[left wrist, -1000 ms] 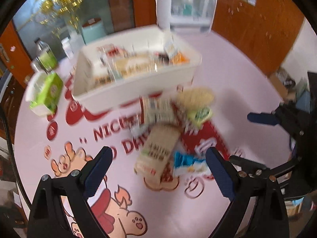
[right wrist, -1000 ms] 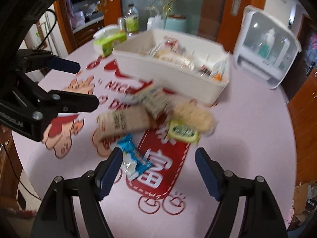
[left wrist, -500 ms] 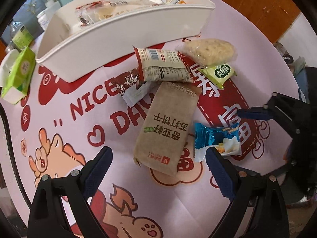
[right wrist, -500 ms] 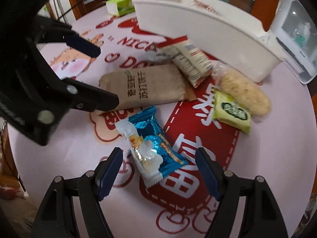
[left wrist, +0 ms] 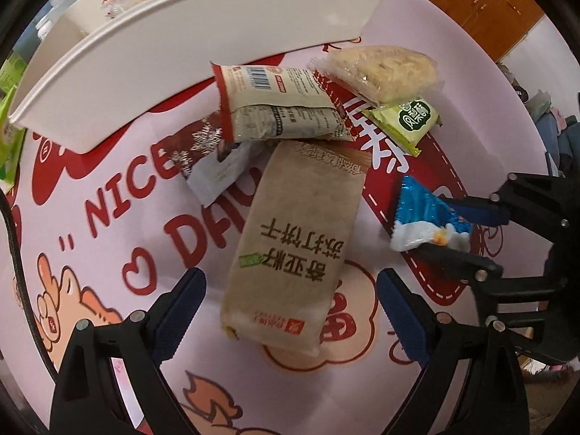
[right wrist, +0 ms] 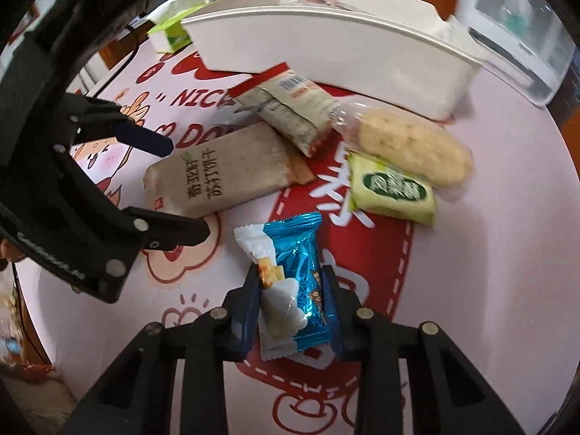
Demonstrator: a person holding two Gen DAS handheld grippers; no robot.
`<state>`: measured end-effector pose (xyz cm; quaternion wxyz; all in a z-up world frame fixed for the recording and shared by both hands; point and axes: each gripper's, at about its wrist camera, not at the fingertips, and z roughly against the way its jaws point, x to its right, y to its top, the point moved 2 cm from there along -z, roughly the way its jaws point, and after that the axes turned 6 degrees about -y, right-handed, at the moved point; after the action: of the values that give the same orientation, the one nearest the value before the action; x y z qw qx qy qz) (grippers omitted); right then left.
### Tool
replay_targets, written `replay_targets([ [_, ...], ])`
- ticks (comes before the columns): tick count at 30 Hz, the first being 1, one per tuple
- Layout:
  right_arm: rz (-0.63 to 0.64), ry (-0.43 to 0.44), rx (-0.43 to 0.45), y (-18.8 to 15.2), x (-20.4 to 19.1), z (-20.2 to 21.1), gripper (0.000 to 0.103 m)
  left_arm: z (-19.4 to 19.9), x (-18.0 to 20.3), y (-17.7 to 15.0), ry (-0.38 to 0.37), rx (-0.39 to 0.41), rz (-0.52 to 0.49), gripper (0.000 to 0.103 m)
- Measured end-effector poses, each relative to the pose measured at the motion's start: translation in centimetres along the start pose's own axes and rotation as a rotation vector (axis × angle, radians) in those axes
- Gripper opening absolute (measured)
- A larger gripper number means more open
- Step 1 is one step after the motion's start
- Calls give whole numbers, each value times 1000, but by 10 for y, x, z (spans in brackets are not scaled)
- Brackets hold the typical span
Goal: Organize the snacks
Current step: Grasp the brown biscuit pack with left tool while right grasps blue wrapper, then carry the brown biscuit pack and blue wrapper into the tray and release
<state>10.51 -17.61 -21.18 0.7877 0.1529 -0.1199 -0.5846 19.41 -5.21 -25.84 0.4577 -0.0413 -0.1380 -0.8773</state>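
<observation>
My right gripper [right wrist: 291, 311] is shut on a blue and white snack packet [right wrist: 290, 275], which also shows in the left wrist view [left wrist: 424, 217]. My left gripper [left wrist: 290, 319] is open, its jaws either side of the near end of a long brown cracker pack [left wrist: 293, 250]. The pack also shows in the right wrist view [right wrist: 221, 172]. Beyond lie a beige and red packet [left wrist: 279, 105], a clear-wrapped rice cake [left wrist: 384, 69], a green packet [left wrist: 406, 119] and a white and red packet [left wrist: 210, 159]. The white bin [left wrist: 203, 47] holds several snacks.
The table has a pink printed cloth [left wrist: 108, 217]. A green tissue box [right wrist: 170, 32] and bottles stand behind the bin. A white and clear storage case [right wrist: 522, 29] stands at the back right. My left gripper shows at the left of the right wrist view [right wrist: 177, 188].
Both grippers moved down and in toward the snacks. My right gripper went from open to shut on the blue packet. My left gripper now straddles the brown pack.
</observation>
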Motion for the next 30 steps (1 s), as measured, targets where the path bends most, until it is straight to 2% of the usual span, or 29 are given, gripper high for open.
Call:
replay_targets([
  [5, -23, -4, -2, -3, 2, 1, 32, -8, 10, 8, 34, 9, -8, 90],
  [7, -29, -8, -3, -3, 2, 1, 32, -9, 16, 11, 77, 13, -22, 80],
  [9, -32, -8, -6, -2, 2, 1, 32, -9, 22, 17, 96, 19, -42, 59],
  [19, -14, 15, 4, -2, -9, 12, 31, 3, 39, 5, 106, 46, 38, 57],
  [24, -10, 31, 38, 2, -9, 32, 31, 37, 46, -7, 89, 115, 84, 57],
  [30, -1, 42, 130, 23, -4, 73, 31, 104, 42, -7, 112, 225, 106, 57],
])
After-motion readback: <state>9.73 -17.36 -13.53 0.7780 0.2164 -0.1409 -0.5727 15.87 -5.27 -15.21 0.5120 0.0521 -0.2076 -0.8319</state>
